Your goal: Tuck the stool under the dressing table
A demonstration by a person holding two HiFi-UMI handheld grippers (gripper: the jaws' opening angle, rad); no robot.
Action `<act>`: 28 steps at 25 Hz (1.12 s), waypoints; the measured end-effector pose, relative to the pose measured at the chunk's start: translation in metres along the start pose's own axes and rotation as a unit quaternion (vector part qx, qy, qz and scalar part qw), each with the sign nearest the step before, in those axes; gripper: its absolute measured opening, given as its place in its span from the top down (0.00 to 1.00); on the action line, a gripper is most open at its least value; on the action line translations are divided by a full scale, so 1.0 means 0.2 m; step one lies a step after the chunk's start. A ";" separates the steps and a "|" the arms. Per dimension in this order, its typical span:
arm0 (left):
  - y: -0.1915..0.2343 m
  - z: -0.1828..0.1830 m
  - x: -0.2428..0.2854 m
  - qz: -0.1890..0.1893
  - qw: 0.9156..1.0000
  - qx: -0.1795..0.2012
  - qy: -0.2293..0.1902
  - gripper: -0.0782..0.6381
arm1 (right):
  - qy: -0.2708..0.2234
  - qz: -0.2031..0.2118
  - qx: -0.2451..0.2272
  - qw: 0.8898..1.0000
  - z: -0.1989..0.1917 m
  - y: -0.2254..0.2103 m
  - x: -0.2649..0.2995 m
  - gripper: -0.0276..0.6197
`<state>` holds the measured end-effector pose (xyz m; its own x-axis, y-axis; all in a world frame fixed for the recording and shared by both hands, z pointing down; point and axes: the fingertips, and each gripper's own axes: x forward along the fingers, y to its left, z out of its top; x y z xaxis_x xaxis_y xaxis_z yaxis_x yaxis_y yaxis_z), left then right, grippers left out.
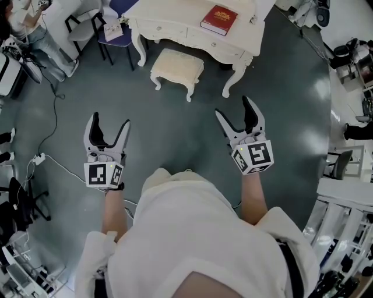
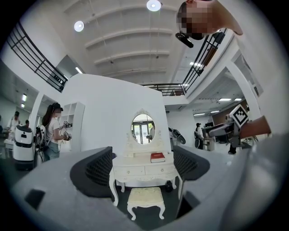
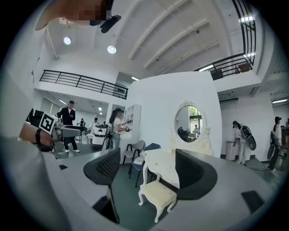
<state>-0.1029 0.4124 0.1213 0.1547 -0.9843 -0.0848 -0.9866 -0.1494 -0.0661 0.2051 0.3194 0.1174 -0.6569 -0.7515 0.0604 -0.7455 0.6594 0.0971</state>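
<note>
Holding left hand-held gripper (image 1: 110,120) and right hand-held gripper (image 1: 234,107) open, empty, facing the stool (image 1: 178,65) well ahead. Likely beginning the approach, next needing reaching forward, gripping it, sliding it under the dressing table (image 1: 175,14).

The stool (image 1: 176,68) at twelve o'clock is cream, the dressing table (image 1: 169,14) ivory white, the book (image 1: 219,20) at one o'clock deep red, the floor (image 1: 175,134) dull grey-green.

Both forearms extend forward, well apart. Left gripper (image 1: 110,120) and right gripper (image 1: 233,106) are held level, jaws spread wide, gripping nothing.
</note>
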 end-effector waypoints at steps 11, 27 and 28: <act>0.19 -0.23 0.35 -0.012 1.000 -0.014 0.024 0.30 | 0.035 -0.004 0.006 0.999 -0.18 -0.08 0.36 0.40; 0.79 -0.57 1.61 -0.142 0.987 -0.057 0.059 0.30 | 0.081 -0.064 0.010 0.995 -0.11 -0.33 1.59 0.40; 0.79 -0.59 1.66 -0.147 0.985 -0.062 0.063 0.30 | 0.085 -0.067 0.012 0.994 -0.12 -0.34 1.62 0.40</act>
<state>-0.2130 0.0511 0.2008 0.4351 -0.8992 0.0448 -0.8999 -0.4328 0.0534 0.0455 0.0306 0.1543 -0.5253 -0.8231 0.2157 -0.8283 0.5527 0.0916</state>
